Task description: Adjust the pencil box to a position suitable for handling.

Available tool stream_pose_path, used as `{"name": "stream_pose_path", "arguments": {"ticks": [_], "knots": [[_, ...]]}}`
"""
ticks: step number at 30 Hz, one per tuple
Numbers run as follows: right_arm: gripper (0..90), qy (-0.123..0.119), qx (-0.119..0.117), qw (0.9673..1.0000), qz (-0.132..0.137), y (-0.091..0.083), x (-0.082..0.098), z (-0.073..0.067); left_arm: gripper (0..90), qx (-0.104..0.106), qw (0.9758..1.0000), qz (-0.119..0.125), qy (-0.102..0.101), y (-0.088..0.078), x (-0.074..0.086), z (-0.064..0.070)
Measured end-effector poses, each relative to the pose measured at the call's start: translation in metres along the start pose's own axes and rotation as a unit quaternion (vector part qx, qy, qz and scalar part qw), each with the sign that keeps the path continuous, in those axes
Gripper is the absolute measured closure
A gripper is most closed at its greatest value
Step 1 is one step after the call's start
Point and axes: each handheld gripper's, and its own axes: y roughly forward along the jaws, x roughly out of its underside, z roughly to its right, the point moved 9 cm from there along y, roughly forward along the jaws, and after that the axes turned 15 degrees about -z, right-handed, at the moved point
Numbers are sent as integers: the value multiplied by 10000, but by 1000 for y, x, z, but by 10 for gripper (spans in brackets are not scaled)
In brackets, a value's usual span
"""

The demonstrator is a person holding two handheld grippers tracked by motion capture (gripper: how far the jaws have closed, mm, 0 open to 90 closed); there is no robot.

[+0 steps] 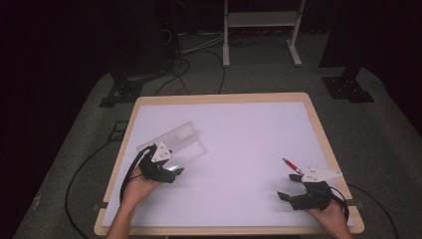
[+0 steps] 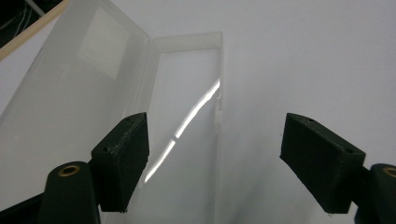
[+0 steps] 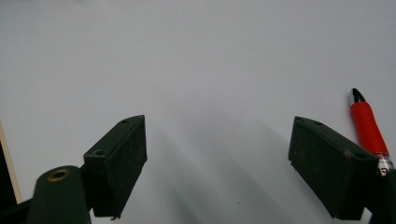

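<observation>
Left hand-held gripper [image 2: 215, 154], jaws apart, faces an open clear case [image 1: 174, 144] near the desk's [image 1: 318, 129] left edge; right hand-held gripper [image 3: 217, 168], jaws apart, beside a red pen [image 3: 369, 126].

We list two black grippers [image 1: 175, 172] [image 1: 287, 186]: grey three-cornered top plates, black trailing cables, brass-ringed holes beside blocky jaws.
</observation>
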Motion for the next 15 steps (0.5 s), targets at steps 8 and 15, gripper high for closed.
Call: {"name": "stream_pose_path", "arguments": {"ticks": [8, 15], "knots": [[186, -16, 3, 10000, -5, -1, 0, -1, 344, 58, 9999, -113, 57, 5, 5, -4], [186, -44, 11, 10000, 25, -3, -1, -1, 445, 193, 9991, -343, 184, 15, 8, -2]]}}
